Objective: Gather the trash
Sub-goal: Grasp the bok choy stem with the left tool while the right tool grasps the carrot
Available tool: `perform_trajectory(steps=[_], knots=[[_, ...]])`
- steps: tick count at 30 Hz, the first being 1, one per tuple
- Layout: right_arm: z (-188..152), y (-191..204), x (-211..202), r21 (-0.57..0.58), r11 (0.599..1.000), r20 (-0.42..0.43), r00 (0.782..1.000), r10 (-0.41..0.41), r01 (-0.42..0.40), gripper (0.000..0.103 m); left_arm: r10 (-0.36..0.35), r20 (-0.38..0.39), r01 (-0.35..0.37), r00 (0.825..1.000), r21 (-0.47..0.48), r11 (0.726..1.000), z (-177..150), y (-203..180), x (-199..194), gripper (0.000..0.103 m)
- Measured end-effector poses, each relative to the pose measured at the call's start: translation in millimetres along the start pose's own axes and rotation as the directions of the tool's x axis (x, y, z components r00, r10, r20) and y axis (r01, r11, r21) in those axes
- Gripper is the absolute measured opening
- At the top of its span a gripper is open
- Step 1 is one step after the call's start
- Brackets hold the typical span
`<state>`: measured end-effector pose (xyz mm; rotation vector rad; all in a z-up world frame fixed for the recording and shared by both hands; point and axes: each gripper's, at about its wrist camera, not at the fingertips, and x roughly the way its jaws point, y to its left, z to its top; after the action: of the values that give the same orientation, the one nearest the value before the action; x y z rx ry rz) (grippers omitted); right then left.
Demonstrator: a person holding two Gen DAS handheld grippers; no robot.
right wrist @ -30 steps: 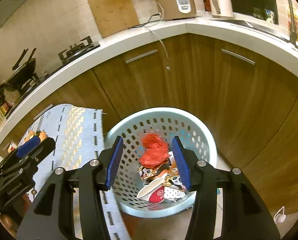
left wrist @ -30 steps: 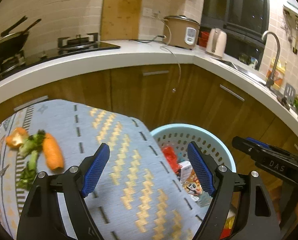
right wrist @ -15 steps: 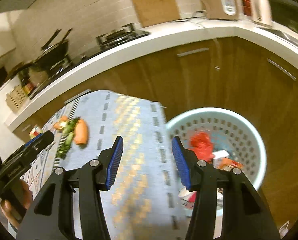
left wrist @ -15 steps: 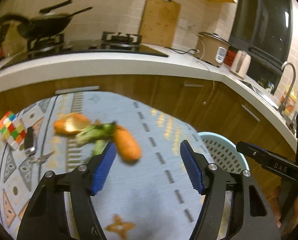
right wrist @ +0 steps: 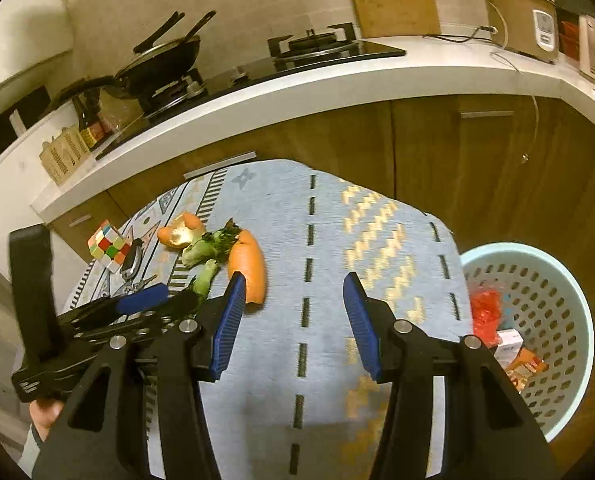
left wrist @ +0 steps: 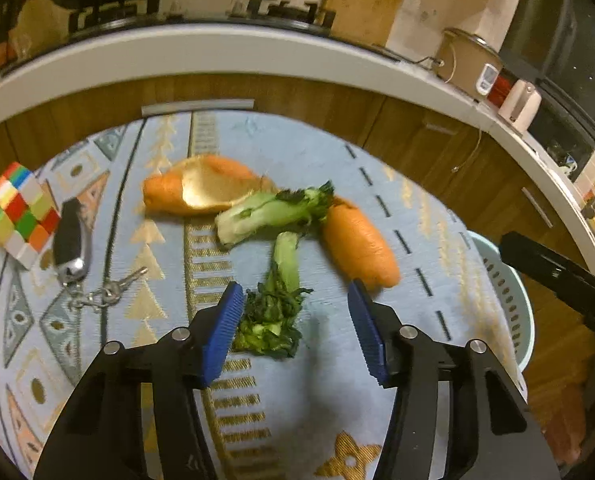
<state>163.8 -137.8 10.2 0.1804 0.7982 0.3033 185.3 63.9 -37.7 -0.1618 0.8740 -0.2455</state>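
Left gripper [left wrist: 295, 328] jaws have just been closing, still apart, nothing pinched; leafy end of a bok choy stalk [left wrist: 278, 300] sits between the blue pads, just beside the left pad [left wrist: 222, 334], contact unclear. Right gripper [right wrist: 293, 320] jaws half spread over bare patterned rug [right wrist: 337, 248], holding nothing; carrot [right wrist: 248, 270] tip shows just beyond its left pad. Scrap pile on the rug: orange peel [left wrist: 201, 192] far left, second bok choy piece [left wrist: 271, 212] leaning against it in the middle, carrot [left wrist: 357, 246] right of that, near stalk running toward the left gripper. Further left, apart from the scraps: Rubik's cube [left wrist: 15, 212], car key fob [left wrist: 70, 240] with key ring. Pale blue perforated basket [right wrist: 537, 320] on the floor off the rug's right edge, red plastic bag [right wrist: 485, 314] and cartons inside. A hand [right wrist: 45, 414] holds the left gripper's handle at lower left in the right wrist view.
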Motion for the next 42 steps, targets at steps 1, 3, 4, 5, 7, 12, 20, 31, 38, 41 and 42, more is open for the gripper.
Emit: perform_trajectory(steps=[1,3,4,5,7,12,20,31,38,41,42], knots=[[1,4,3,-0.009,1.000,-0.006,1.000,0.001,-0.001,0.047,0.001,-0.006,-0.001,1.000,0.007,1.000,0,0,4,0.052],[3,10,10,-0.024,1.000,-0.015,1.000,0.002,-0.002,0.047,0.009,-0.008,-0.009,1.000,0.016,1.000,0,-1,8,0.052],[4,12,12,-0.030,1.000,-0.016,1.000,0.001,-0.002,0.047,0.015,-0.008,-0.015,1.000,0.021,1.000,0,-2,9,0.052],[5,15,16,-0.039,0.999,-0.018,1.000,0.000,-0.001,0.047,0.023,-0.009,-0.023,1.000,0.027,0.999,0,-3,11,0.048],[6,19,23,-0.048,0.999,-0.024,1.000,0.003,-0.004,0.047,0.042,-0.017,-0.041,0.999,0.035,0.999,-1,-4,15,0.036],[9,31,47,-0.065,0.998,-0.046,0.999,0.011,-0.014,0.047,0.092,-0.001,-0.092,0.996,0.064,0.994,-5,-2,13,0.020],[6,44,92,-0.092,0.996,-0.112,0.994,-0.011,0.001,0.047,0.111,0.093,-0.105,0.989,-0.060,0.993,-12,33,-21,0.019],[-4,58,100,-0.165,0.986,-0.113,0.994,-0.015,-0.004,0.023,0.089,0.169,-0.066,0.982,-0.141,0.988,-14,52,-31,0.019],[-21,58,68,-0.187,0.982,-0.093,0.996,0.007,-0.024,0.023,0.082,0.184,-0.058,0.980,-0.133,0.989,-14,47,-37,0.019],[-26,54,49,-0.181,0.983,-0.069,0.998,0.004,-0.017,0.023,0.071,0.201,-0.046,0.977,-0.126,0.991,-13,42,-47,0.019],[-26,52,45,-0.178,0.984,-0.062,0.998,0.003,-0.014,0.023,0.067,0.207,-0.042,0.976,-0.119,0.992,-14,39,-51,0.019]])
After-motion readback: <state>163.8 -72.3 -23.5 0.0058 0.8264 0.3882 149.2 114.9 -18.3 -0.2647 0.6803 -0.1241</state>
